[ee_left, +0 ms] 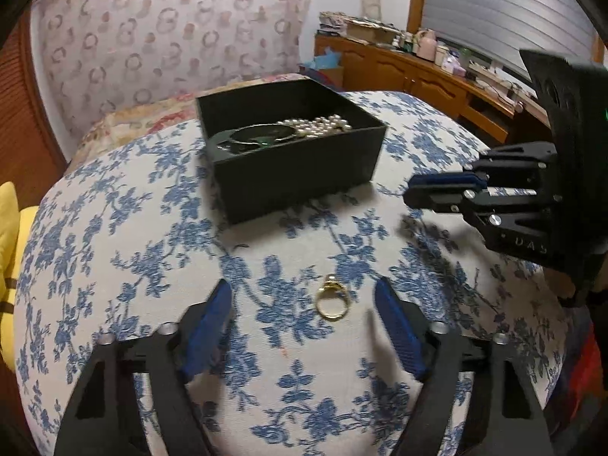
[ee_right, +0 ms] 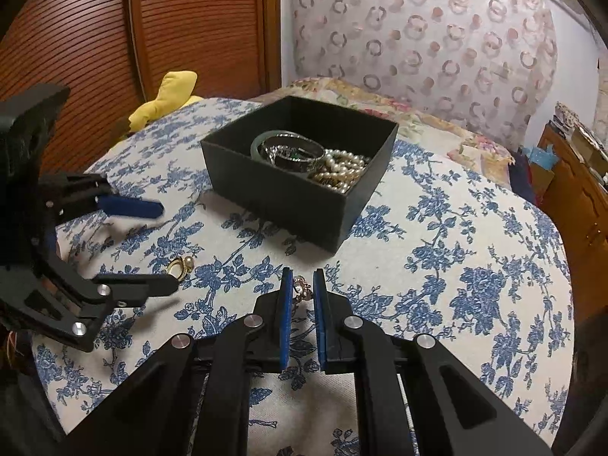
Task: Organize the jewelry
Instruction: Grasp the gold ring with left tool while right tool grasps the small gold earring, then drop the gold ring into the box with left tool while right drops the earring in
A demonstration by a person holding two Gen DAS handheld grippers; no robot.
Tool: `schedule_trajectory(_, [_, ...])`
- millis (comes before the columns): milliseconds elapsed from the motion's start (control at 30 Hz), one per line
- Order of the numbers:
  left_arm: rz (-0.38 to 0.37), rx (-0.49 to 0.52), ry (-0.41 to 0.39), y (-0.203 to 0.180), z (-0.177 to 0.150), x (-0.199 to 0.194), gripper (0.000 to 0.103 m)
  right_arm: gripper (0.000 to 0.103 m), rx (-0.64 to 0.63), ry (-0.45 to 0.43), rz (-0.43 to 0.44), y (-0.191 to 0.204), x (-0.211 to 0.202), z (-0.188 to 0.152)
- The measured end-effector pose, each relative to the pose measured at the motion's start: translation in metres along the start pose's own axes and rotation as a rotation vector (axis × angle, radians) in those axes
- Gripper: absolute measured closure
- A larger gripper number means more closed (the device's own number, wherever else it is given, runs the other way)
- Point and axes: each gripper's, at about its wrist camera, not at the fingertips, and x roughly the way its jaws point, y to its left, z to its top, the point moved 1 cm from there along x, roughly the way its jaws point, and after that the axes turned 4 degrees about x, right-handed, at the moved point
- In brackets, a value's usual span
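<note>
Right gripper [ee_right: 303, 285] — around pearl ring [ee_right: 301, 289]

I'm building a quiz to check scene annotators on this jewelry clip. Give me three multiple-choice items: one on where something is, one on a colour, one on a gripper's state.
1. Where does the gold ring lie?
A. Inside the black box
B. On the floral cloth between the left gripper's open fingers
C. On the wooden dresser

2. What colour are the pads on the gripper fingers?
A. Blue
B. Red
C. White

3. How is the right gripper set?
A. Wide open over the box
B. Closed to a narrow gap around a small pearl piece
C. Out of view

Answers:
1 B: the left wrist view shows the ring on the floral cloth, in front of the black box, between the left gripper's spread fingers.
2 A: both views show blue pads.
3 B: the small pearl piece sits between its nearly shut fingers.
</note>
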Motion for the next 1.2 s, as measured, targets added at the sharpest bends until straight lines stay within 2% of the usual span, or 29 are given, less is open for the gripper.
schedule_trajectory(133, [-0.013, 0.02, 0.01, -0.008, 0.001, 0.003, 0.051, 0.091, 0.009, -0.008, 0.001, -0.002, -0.002, 0.001])
schedule_trajectory(333, [-0.01, 0.038, 0.018, -0.012, -0.001, 0.006, 0.063, 0.091, 0.014, -0.007, 0.0, -0.003, -0.002, 0.0])
schedule_trajectory(500, [-0.014, 0.041, 0.012, -0.011, -0.001, 0.005, 0.085, 0.091, 0.017, -0.009, -0.001, -0.005, -0.002, -0.001])
schedule_trajectory(833, [-0.016, 0.003, -0.029, 0.0, 0.006, -0.007, 0.084, 0.091, 0.024, -0.042, 0.006, -0.004, -0.011, 0.007])
schedule_trajectory(1200, [0.016, -0.021, -0.123, 0.014, 0.042, -0.03, 0.084, 0.091, 0.042, -0.126, 0.012, 0.002, -0.02, 0.041])
